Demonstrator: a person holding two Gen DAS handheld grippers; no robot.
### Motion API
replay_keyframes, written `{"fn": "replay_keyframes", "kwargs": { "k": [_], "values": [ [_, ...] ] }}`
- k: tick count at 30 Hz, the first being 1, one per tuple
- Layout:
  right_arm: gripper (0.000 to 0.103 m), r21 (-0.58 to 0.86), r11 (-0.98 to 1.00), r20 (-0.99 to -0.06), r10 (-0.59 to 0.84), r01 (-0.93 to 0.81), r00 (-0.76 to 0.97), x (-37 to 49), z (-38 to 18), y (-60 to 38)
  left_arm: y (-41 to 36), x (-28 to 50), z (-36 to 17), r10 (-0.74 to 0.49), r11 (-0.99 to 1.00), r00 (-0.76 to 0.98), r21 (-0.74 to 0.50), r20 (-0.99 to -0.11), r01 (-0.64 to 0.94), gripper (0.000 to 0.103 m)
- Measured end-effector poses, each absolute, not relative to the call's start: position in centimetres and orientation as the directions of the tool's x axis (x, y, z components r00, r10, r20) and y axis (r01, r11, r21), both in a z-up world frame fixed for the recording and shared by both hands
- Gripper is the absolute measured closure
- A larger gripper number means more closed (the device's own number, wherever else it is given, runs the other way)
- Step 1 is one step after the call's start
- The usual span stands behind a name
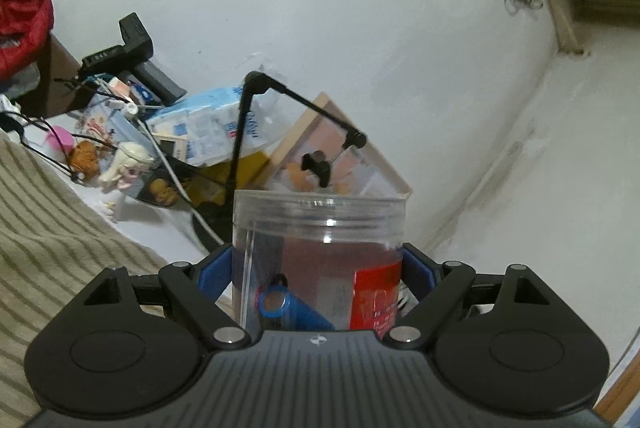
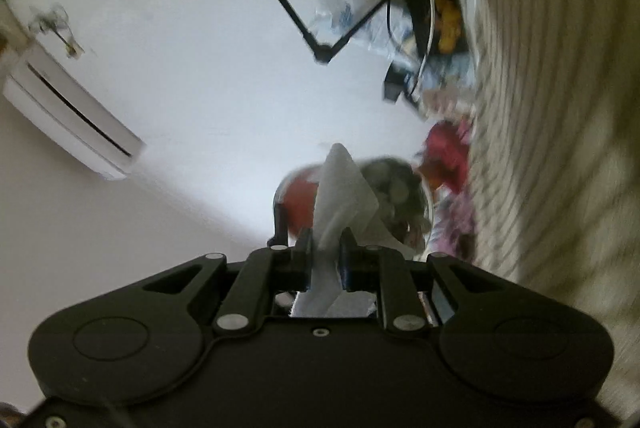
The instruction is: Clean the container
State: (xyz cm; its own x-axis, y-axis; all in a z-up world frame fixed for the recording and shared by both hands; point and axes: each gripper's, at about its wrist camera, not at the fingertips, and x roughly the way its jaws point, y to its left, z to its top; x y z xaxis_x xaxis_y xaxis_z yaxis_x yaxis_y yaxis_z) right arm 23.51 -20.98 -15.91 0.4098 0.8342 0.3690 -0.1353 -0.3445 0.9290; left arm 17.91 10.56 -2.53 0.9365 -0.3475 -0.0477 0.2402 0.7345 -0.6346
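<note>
A: What is the left gripper [image 1: 318, 268] doing?
B: Clamping the clear container [image 1: 319, 248] upright between its fingers, mouth upward; a blue cylinder [image 1: 288, 310] and a red label are showing through it.

A: And the right gripper [image 2: 325, 260]?
B: Pinching a white tissue [image 2: 340, 196], pointing straight at the container's mouth [image 2: 394, 196] just beyond; the picture is blurring.
</note>
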Motion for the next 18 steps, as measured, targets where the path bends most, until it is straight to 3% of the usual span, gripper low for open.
{"fn": "replay_keyframes", "kwargs": {
  "k": [3,7,12,14,18],
  "values": [
    [0.088,0.971,-0.101,0.188,0.882,-0.215,0.433,24.6,-13.4,-22.0,9.6,18.3,-2.3,-0.315,0.823,0.943,-0.526,-0.110,0.214,0.016],
    [0.088,0.925,0.239,-0.071,0.873,-0.295,0.482,26.0,-10.4,-22.0,7.8,19.2,-2.6,-0.254,0.917,0.949,-0.359,-0.185,0.176,0.016],
    [0.086,0.790,0.501,-0.269,0.800,-0.352,0.536,27.4,-8.9,-21.6,7.0,20.7,-4.0,-0.222,0.946,0.946,-0.286,-0.237,0.150,0.016],
    [0.079,0.715,0.594,-0.339,0.755,-0.367,0.561,27.9,-8.3,-21.5,6.7,20.7,-4.1,-0.218,0.952,0.944,-0.266,-0.248,0.150,0.016],
    [0.079,0.566,0.729,-0.454,0.666,-0.386,0.592,29.0,-7.7,-21.0,6.1,20.9,-4.3,-0.209,0.963,0.941,-0.225,-0.268,0.149,0.016]
  ]
}}
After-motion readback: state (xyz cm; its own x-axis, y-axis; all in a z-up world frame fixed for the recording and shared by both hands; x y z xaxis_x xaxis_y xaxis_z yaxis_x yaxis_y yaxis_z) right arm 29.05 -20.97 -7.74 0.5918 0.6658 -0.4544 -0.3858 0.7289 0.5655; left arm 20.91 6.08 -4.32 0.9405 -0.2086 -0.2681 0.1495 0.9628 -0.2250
